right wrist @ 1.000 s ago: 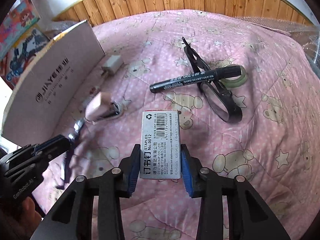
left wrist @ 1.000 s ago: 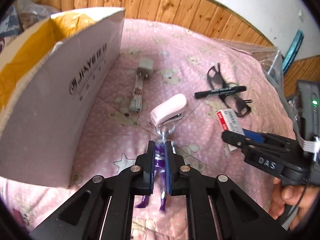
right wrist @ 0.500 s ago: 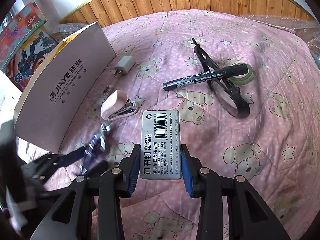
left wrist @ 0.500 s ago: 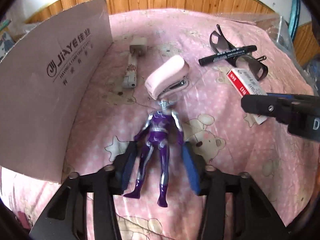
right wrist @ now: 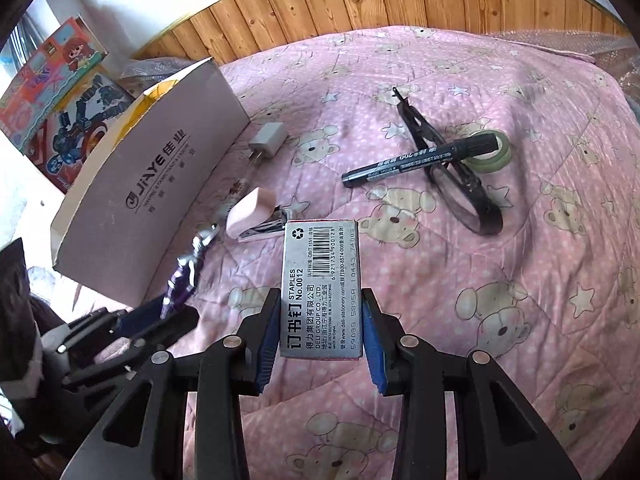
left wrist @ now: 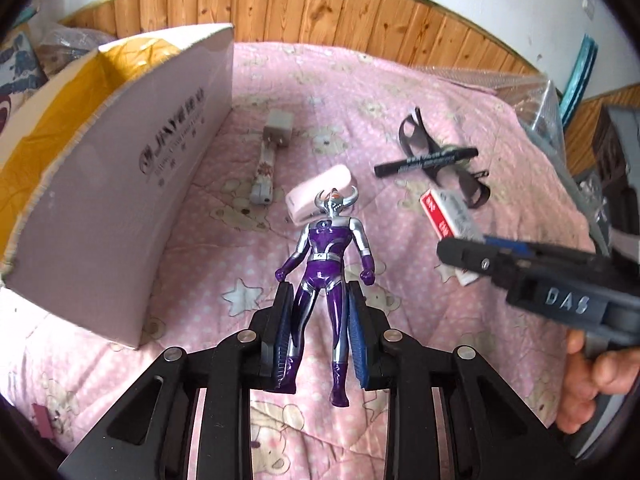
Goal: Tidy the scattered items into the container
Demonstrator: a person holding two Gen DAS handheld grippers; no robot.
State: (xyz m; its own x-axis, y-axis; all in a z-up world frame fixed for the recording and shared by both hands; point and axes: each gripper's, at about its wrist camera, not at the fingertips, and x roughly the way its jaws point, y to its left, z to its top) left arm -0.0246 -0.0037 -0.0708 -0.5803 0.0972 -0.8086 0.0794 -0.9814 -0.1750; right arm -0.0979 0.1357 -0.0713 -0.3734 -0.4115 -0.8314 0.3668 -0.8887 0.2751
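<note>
**Both tools loaded, box off to the left**

Nearest me, the left tool (left wrist: 319, 294) is clenched on the legs of the toy figure (left wrist: 326, 264), which stands out head-forward from the pads. The right wrist view shows it angled up clear of the bed (left wrist: 460, 360). I judge it to be light, hard, glossy plastic. The thin legs give little contact, so it could twist or slide, and a hold at the waist or torso would be surer.

My right tool (right wrist: 320, 294) is grasping the staple box (right wrist: 320, 256) across its long sides, about half its length sticking out ahead. It is stiff card, likely dense for its size, and hard squeezing could crush it. The flat sides are the right place to hold it.

Just beyond lies the pink stapler (right wrist: 256, 216). Left of it stands the container (left wrist: 120, 184), an open cardboard box, its near wall tall enough that I expect to lift over it. Farther off lie the charger (left wrist: 279, 128), the marker (right wrist: 420, 160) across the glasses (right wrist: 460, 196), and a tape roll (right wrist: 500, 156).
</note>
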